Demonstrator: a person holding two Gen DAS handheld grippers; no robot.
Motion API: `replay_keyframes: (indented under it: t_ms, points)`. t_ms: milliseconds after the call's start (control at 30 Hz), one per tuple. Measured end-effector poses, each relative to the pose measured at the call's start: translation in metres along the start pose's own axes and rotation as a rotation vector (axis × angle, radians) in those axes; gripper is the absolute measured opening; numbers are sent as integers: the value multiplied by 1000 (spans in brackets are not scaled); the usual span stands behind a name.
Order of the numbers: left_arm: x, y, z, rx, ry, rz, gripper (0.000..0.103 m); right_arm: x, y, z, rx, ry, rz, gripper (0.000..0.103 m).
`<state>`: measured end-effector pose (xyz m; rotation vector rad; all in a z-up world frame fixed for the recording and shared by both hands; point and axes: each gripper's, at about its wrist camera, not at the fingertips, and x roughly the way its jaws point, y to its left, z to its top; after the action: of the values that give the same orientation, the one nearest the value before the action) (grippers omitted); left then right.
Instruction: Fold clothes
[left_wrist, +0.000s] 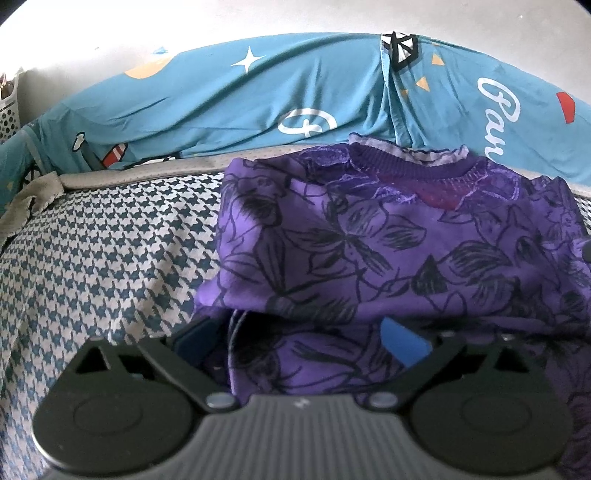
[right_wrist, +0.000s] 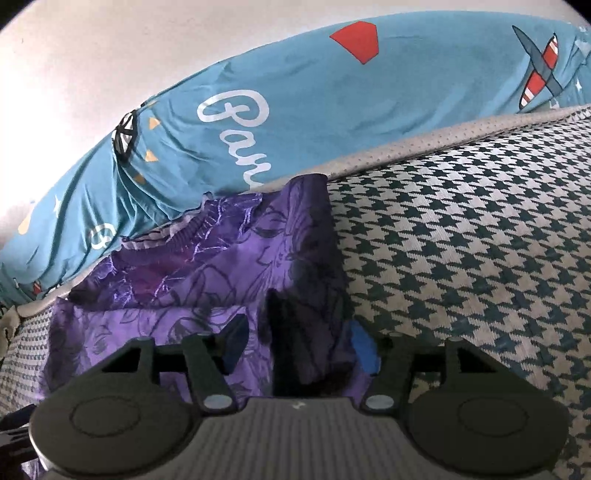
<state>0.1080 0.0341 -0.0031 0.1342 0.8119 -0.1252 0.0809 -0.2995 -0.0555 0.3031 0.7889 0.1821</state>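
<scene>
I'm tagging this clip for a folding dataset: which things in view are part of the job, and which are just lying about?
Part of the job:
- purple top, folded
- left hand-held gripper, open
- right hand-held gripper, cloth between its fingers

Just lying about:
- blue pillow
- checked cover, the work surface
- white basket

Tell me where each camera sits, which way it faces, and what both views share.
Left wrist: rides on the left claw, angled down over the purple floral top on the houndstooth cover; only the claw's open jaws show.
Right wrist: rides on the right claw, angled down at the top's right edge; fabric bunches between its parted jaws.
Shared: the top, the houndstooth cover, the blue printed sheet behind.
</scene>
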Motion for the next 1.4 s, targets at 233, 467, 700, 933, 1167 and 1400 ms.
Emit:
replay_keyframes:
  t_ms: [233,467,700,933,1167,1400]
  points:
    - [4,1,0,-4,18,8,103,8,2,0,-17,13,-19,66]
    - [14,0,-3,9,78,1,103,13,3,-1,-29,10,-31,67]
    - [21,2,-6,-3,101,-13,103,14,8,-4,-70,-3,-44,59]
    - [19,6,-5,-29,96,-22,103,12,16,-4,-114,-6,-17,26]
    - [5,14,3,-80,17,-33,103,-2,28,-4,-150,-57,-22,21]
    - [7,18,4,-90,25,-9,103,5,18,-2,-82,-28,-29,35]
